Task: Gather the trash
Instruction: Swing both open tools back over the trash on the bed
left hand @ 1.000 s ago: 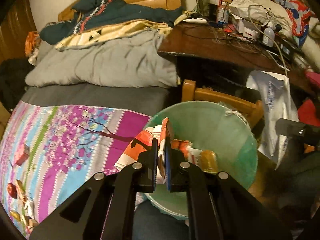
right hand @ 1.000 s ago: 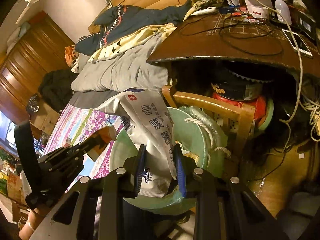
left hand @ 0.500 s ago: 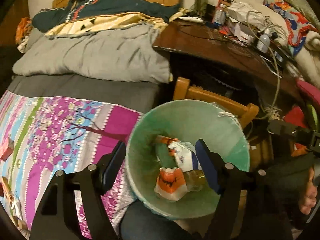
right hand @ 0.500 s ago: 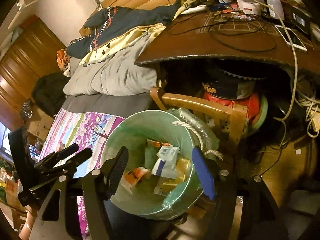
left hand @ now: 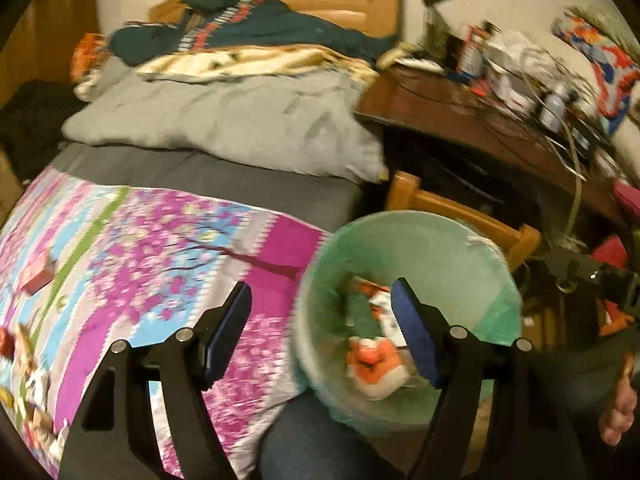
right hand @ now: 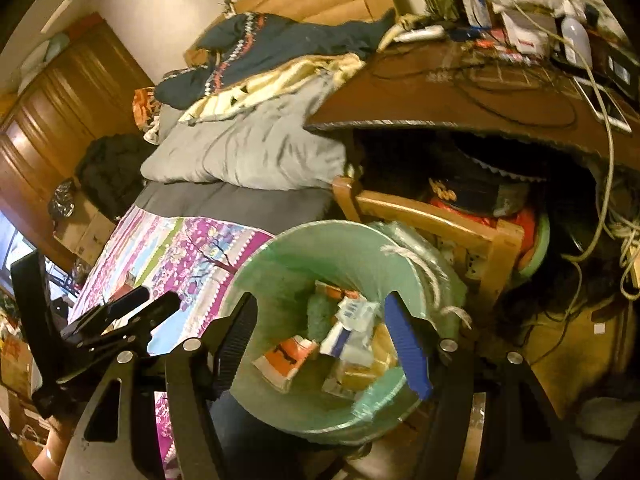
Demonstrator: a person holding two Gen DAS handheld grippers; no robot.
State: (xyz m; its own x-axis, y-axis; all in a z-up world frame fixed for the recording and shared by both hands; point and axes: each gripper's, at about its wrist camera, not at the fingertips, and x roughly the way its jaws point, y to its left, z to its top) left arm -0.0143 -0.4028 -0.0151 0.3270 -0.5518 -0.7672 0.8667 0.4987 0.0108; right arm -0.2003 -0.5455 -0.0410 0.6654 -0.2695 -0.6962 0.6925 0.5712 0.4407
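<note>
A bin with a green liner (left hand: 460, 248) stands beside the bed and holds several wrappers. An orange and white wrapper (left hand: 372, 364) lies at its bottom. My left gripper (left hand: 320, 292) is open and empty, hovering over the bin's left rim and the quilt edge. In the right wrist view the bin (right hand: 320, 248) sits straight below my right gripper (right hand: 319, 300), which is open with nothing between its fingers. The orange wrapper (right hand: 286, 360) and a white and blue packet (right hand: 352, 316) lie inside. The left gripper (right hand: 132, 308) shows at the left. Small bits (left hand: 38, 276) lie on the quilt, blurred.
A floral quilt (left hand: 160, 248) and grey duvet (left hand: 224, 128) cover the bed. A wooden chair (right hand: 432, 224) stands behind the bin, under a desk (right hand: 460, 96) crowded with cables and bottles. A person's knee in jeans (left hand: 312, 440) and bare foot (left hand: 620, 412) are below.
Both grippers opened and let their wrappers fall into the bin. The left gripper then shifted left, so the bin now sits under its right finger.
</note>
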